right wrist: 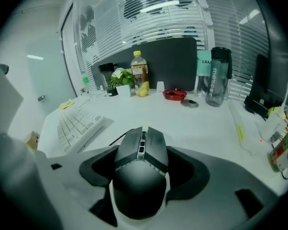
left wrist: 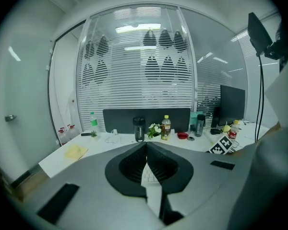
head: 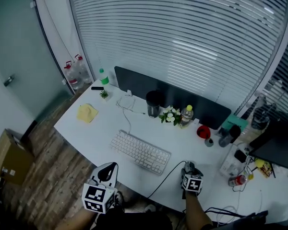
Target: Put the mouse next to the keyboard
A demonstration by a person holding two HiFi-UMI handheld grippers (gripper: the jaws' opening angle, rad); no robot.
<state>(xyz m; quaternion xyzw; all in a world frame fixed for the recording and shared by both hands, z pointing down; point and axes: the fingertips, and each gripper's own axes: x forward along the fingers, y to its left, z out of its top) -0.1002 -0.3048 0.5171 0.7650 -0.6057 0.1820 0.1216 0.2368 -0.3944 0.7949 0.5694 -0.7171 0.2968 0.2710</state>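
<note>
**Mouse** (right wrist: 139, 176) – dark, with a scroll wheel and a grey centre strip. It sits lengthwise between the jaws of the right gripper (right wrist: 143, 147), nose pointing away from the camera. Its black cable (head: 163, 178) trails off to the left along the front of the desk. It is to the right of the keyboard, near the desk's front edge and apart from the keyboard. Whether it rests on the surface or hangs just above it cannot be told.

**Right gripper** – jaws set wide, black pads against both flanks of the mouse, holding it.

**Left gripper** (left wrist: 146, 152) – jaws closed together with nothing between them. It is held off the front edge of the desk, left of the keyboard's near end.

**Keyboard** (head: 140, 152) – white, lying at a slant in the middle of the desk, its own pale cord running back toward the rear.

**Desk** (head: 105, 128) – white top, with a dark screen panel (head: 134, 82) along its back edge.

**Row in front of the panel**, left to right:
- green-capped bottle (head: 103, 76)
- small potted plant (head: 104, 94)
- black tumbler (head: 154, 103)
- white flowers (head: 170, 115)
- yellow-capped bottle (head: 186, 115)
- red dish (head: 203, 131)

**Yellow cloth** (head: 87, 112) – at the desk's left end.

**Surroundings** – slatted blinds (head: 182, 37) behind the desk, and a cardboard box (head: 9, 156) on the wooden floor at left.
</note>
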